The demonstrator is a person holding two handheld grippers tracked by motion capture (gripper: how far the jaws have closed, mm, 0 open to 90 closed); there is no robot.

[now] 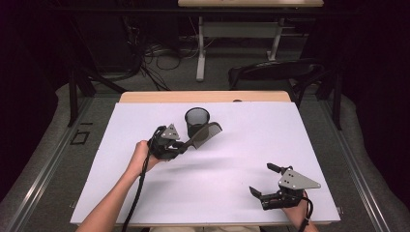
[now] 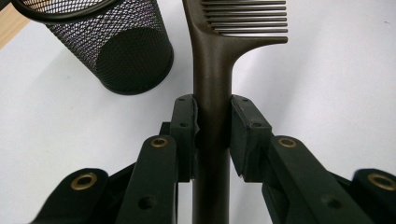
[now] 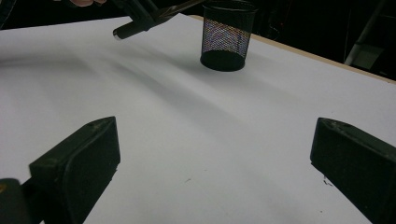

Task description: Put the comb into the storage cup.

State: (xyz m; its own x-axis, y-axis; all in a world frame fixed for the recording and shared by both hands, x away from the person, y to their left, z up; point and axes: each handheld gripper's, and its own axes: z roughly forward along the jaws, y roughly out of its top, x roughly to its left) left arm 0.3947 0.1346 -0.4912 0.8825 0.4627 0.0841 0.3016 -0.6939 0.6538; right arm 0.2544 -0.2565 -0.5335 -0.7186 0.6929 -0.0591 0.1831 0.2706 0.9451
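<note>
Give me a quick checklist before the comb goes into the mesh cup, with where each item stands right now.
1. Grip on the comb: the left gripper has both pads clamped on the handle. Ok.
2. Mesh cup upright with its mouth open: ok.
3. Inside of the cup free of other things: cannot tell, the mesh hides most of it.
4. Comb lined up over the mouth: not ok, it hangs beside the cup, toothed end level rather than pointing down.
5. Right gripper out of the way: ok, jaws open, nothing between them, at the table's near edge.
</note>
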